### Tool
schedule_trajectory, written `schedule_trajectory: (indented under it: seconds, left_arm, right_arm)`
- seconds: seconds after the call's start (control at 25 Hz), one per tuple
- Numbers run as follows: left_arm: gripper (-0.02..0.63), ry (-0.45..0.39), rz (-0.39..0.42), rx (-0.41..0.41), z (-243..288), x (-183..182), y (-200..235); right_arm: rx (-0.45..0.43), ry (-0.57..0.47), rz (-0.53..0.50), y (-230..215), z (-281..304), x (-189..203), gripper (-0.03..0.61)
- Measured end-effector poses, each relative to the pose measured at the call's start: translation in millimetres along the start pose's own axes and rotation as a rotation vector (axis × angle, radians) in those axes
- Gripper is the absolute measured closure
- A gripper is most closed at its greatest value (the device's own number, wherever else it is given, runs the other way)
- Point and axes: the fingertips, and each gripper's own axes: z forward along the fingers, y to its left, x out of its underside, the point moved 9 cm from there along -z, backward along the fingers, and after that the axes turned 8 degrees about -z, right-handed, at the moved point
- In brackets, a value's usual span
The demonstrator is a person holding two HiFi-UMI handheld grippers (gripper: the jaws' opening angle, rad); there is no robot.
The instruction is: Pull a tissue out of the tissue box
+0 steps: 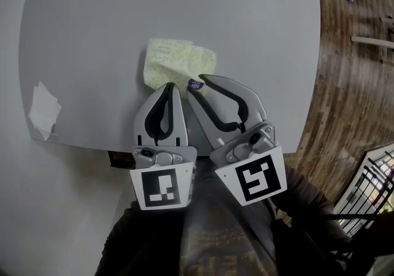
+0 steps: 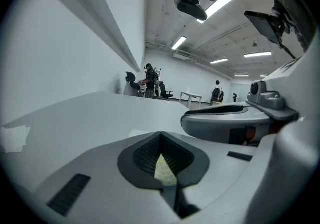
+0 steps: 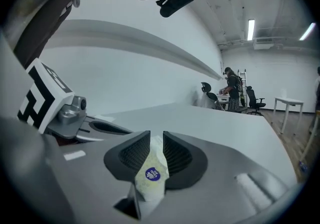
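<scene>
Tissue pack (image 1: pixel 177 63) lies mid-frame on grey surface (image 1: pixel 258 28), directly beyond both tools. Left tool (image 1: pixel 170 87) pinches pack's near edge; right tool (image 1: pixel 196 82), just beside it, clamps pack's stickered end. Pack's long axis runs left-right across frame.

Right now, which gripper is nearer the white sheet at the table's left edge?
Left. The left gripper, shut on the tissue pack, is on the side toward the white sheet, though apart from it. The right gripper grips the same pack, farther away.
</scene>
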Motion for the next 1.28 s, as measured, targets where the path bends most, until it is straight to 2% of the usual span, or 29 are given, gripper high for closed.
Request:
schedule_trajectory:
  seconds: [0.24,0.52,0.56,0.64,0.68,0.92,1.28]
  left_arm:
    - [0.615,0.024,-0.004,0.028,6,9,4]
    - [0.615,0.05,-0.009,0.031,14,20,12]
    - [0.615,0.053,-0.01,0.03,15,21,13]
    - [0.615,0.061,-0.013,0.029,17,24,16]
    - [0.615,0.065,-0.014,0.029,19,25,16]
    - [0.615,0.071,-0.036,0.031,24,24,15]
    - [0.615,0.001,-0.036,0.021,2,-11,4]
  right_arm:
    - [0.011,0.053,0.005,2,5,18,0.502]
    - [0.016,0.132,-0.046,4,17,39,0.502]
    - [0.022,0.147,-0.05,4,18,41,0.508]
    - [0.032,0.166,-0.057,3,20,42,0.571]
    - [0.034,0.165,-0.061,3,19,41,0.574]
    - [-0.012,0.09,-0.029,4,10,12,0.575]
    - [-0.076,-0.044,-0.043,13,-16,-56,0.575]
